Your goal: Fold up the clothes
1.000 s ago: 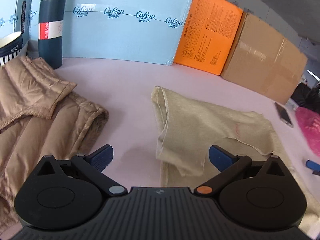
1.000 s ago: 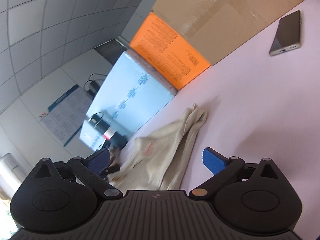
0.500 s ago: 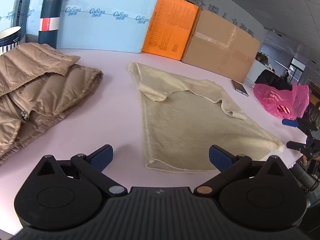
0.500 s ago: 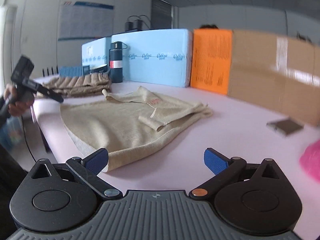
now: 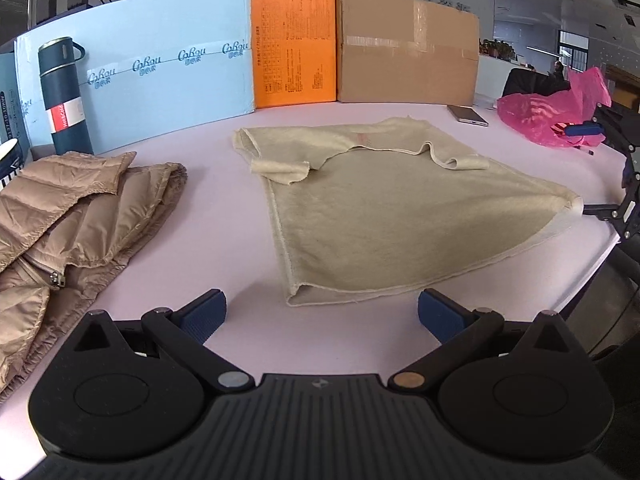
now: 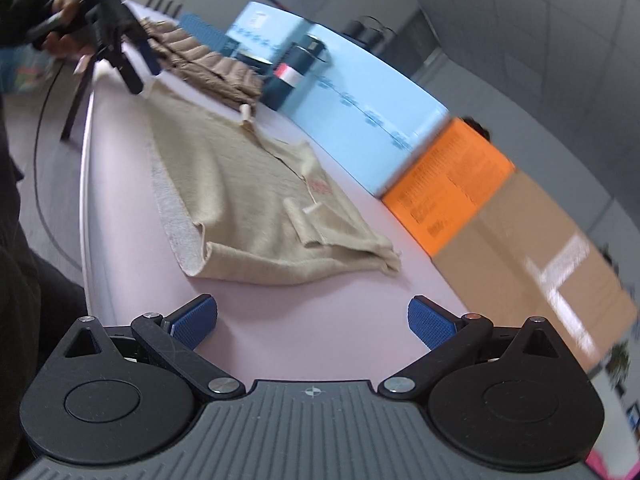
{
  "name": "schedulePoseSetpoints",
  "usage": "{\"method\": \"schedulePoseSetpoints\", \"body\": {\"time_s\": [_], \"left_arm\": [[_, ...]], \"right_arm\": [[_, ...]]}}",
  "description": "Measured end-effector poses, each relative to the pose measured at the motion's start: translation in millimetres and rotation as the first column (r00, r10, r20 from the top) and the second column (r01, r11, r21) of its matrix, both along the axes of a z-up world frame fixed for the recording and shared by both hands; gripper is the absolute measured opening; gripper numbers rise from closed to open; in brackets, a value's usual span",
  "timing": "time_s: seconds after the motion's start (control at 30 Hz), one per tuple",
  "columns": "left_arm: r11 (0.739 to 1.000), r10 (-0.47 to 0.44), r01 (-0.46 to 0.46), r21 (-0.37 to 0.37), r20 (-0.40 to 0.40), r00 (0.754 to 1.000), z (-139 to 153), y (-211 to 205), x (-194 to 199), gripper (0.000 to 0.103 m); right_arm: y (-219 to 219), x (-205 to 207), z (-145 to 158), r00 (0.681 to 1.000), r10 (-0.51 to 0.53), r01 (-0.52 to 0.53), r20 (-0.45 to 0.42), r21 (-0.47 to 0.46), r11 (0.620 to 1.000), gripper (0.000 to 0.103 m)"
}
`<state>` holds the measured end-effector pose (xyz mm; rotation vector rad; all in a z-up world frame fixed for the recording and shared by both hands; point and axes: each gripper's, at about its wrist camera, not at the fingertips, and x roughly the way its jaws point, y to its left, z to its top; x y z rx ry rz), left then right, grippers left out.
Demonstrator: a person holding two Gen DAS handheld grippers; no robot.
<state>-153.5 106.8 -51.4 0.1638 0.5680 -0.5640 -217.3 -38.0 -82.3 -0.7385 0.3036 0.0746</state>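
Observation:
A beige T-shirt (image 5: 392,216) lies spread on the pale pink table (image 5: 224,240), collar toward the boxes and both short sleeves turned in a little. My left gripper (image 5: 322,314) is open and holds nothing; the shirt's near left hem corner lies just beyond its blue pads. My right gripper (image 6: 312,322) is also open and holds nothing, a short way from the shirt (image 6: 248,192) and its right hem corner. In the left wrist view the right gripper (image 5: 596,172) shows at the shirt's right corner. A hand (image 6: 60,20) holds the left gripper (image 6: 136,68) at the far end.
A brown puffer jacket (image 5: 80,208) lies to the left of the shirt. A dark flask (image 5: 64,96), a light blue box (image 5: 160,68), an orange box (image 5: 294,46) and a cardboard box (image 5: 408,48) line the back. A phone (image 5: 468,115) and a pink bag (image 5: 556,112) sit at the right.
Both grippers have drawn back from over the shirt to its near hem, one at each corner. The shirt, bunched a second ago, now lies spread out.

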Motion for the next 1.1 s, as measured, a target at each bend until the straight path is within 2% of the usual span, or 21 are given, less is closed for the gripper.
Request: {"method": "schedulePoseSetpoints", "body": {"time_s": [0.1, 0.17, 0.23, 0.27, 0.3, 0.33, 0.37, 0.4, 0.43, 0.53, 0.67, 0.83, 0.97, 1.1], "left_arm": [[1.000, -0.014, 0.014, -0.026, -0.014, 1.000, -1.9, -7.7, 5.3, 0.103], [0.999, -0.034, 0.034, -0.040, -0.001, 0.999, -2.8, -13.5, 5.6, 0.095], [0.997, -0.058, 0.060, -0.044, 0.030, 0.998, -2.7, -18.6, 1.9, 0.065], [0.997, -0.065, 0.067, -0.038, 0.050, 0.997, -2.0, -21.1, -0.9, 0.056], [0.997, -0.068, 0.070, -0.030, 0.065, 0.996, -1.6, -23.0, -3.4, 0.040], [0.997, -0.068, 0.071, -0.024, 0.082, 0.994, -1.4, -24.6, -5.8, 0.031], [0.998, -0.062, 0.065, -0.024, 0.098, 0.993, -1.2, -25.2, -7.9, 0.027], [0.998, -0.058, 0.061, -0.029, 0.109, 0.992, -0.7, -24.8, -9.3, 0.019], [0.998, -0.052, 0.057, -0.035, 0.120, 0.991, -0.3, -24.5, -10.6, 0.016], [0.997, -0.031, 0.042, -0.069, 0.154, 0.988, 3.6, -22.6, -12.4, 0.011], [0.993, 0.012, 0.011, -0.118, 0.192, 0.981, 14.6, -20.7, -6.7, 0.010], [0.991, 0.041, -0.011, -0.136, 0.224, 0.974, 37.8, -24.8, 22.2, 0.010], [0.989, 0.085, -0.052, -0.142, 0.237, 0.968, 62.5, -36.9, 71.2, 0.009], [0.967, 0.209, -0.184, -0.174, 0.138, 0.968, 75.1, -51.9, 147.2, 0.010]], "right_arm": [[12.0, 7.0, -2.3, 0.997, 0.077, -0.075, 0.015, -0.090, 0.993, 0.103], [20.8, 9.6, -5.6, 0.991, 0.129, -0.123, 0.027, -0.173, 0.977, 0.102], [27.0, 11.6, -3.6, 0.986, 0.165, -0.163, -0.011, -0.219, 0.962, 0.093], [28.2, 13.9, -0.3, 0.983, 0.175, -0.182, -0.051, -0.204, 0.962, 0.077], [29.2, 16.3, 3.3, 0.978, 0.185, -0.200, -0.093, -0.182, 0.963, 0.053], [32.5, 17.7, 3.0, 0.974, 0.191, -0.211, -0.121, -0.188, 0.959, 0.043], [36.7, 18.5, 1.1, 0.971, 0.194, -0.221, -0.142, -0.204, 0.954, 0.024], [42.6, 19.0, -3.4, 0.968, 0.195, -0.229, -0.160, -0.234, 0.945, 0.010], [47.5, 19.5, -7.6, 0.967, 0.195, -0.234, -0.165, -0.261, 0.937, 0.007], [55.1, 22.4, -10.1, 0.976, 0.182, -0.210, -0.121, -0.299, 0.931, 0.007], [54.0, 28.0, -3.6, 0.990, 0.138, -0.125, 0.020, -0.314, 0.941, 0.007], [42.3, 48.4, 4.8, 0.992, 0.079, -0.040, 0.103, -0.336, 0.941, 0.006], [22.2, 90.6, 16.3, 0.989, 0.048, 0.001, 0.139, -0.327, 0.945, 0.006], [-15.3, 154.8, 26.1, 0.991, -0.044, 0.075, 0.128, -0.249, 0.965, 0.007]]}}
